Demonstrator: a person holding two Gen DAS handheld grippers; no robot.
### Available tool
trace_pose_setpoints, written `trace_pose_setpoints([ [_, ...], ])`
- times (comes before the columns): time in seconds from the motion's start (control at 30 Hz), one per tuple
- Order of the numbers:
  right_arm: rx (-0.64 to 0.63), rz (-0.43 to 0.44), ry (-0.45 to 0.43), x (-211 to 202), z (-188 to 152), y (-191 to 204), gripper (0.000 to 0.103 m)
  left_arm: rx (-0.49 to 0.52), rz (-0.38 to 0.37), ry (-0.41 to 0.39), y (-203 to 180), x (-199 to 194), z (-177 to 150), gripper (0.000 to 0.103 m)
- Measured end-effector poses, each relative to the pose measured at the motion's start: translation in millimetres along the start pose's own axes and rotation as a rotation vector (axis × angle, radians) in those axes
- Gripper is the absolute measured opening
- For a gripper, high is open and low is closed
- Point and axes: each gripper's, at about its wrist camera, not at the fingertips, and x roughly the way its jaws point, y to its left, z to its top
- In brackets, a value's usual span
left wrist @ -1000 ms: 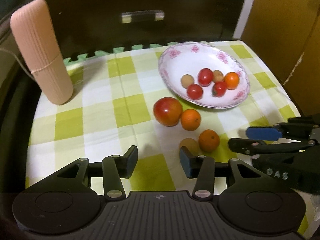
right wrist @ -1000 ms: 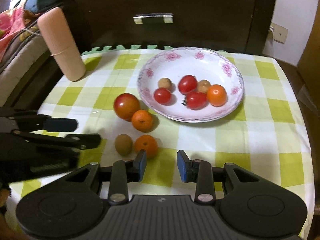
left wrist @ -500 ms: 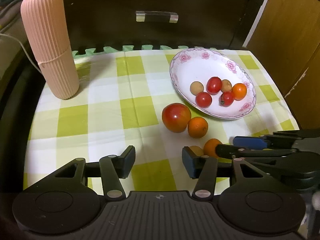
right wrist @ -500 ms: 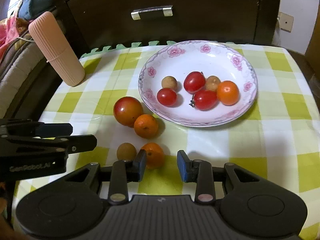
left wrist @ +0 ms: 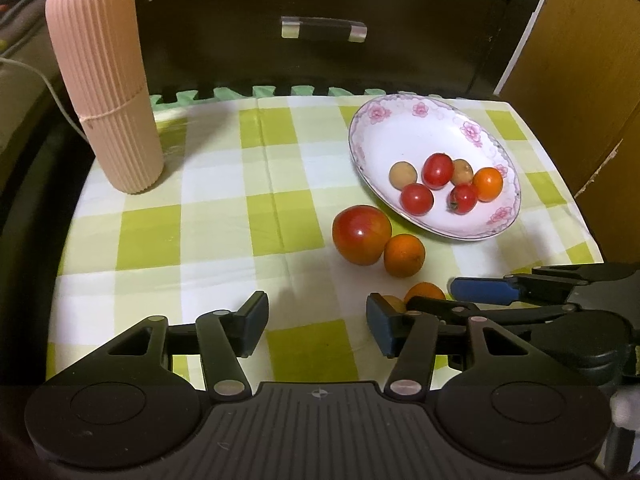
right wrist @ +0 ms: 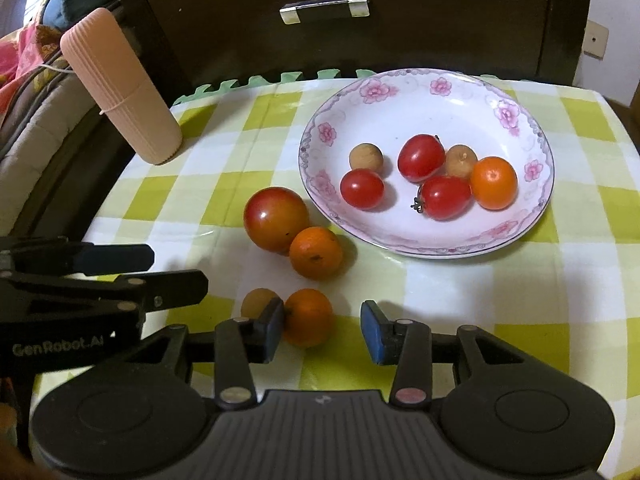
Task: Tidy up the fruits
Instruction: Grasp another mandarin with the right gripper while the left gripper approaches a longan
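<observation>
Floral plate [right wrist: 532,216] holds six fruits; four sit on the cloth. Right gripper [right wrist: 322,330] wide open around the near orange [right wrist: 308,316], ungripped. Left gripper [left wrist: 316,320] open, empty.

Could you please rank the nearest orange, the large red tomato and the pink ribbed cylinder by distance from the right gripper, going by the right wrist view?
From the right gripper:
1. Nearest orange, between the fingers, against the left one.
2. Large red tomato, farther ahead, left of the plate.
3. Pink ribbed cylinder, far back left by the tablecloth's edge.
</observation>
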Motion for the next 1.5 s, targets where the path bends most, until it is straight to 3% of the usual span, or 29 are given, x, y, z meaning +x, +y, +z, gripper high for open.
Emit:
trace_pose_setpoints([
  [0.2, 0.001, 0.034, 0.005, -5.2, -2.6, 1.0, 0.025, 0.007, -0.009, 0.002, -1.7, -0.3, 0.0, 0.063],
  [0.83, -0.017, 0.031, 0.025, 4.3, -6.4, 5.2, 0.026, 0.006, -0.01, 0.008, -1.8, 1.4, -0.2, 0.065],
  [1.5, -0.011, 0.006, 0.002, -14.4, -19.2, -13.6, 0.025, 0.093, 0.005, 0.021, -17.4, 10.1, -3.9, 0.067],
])
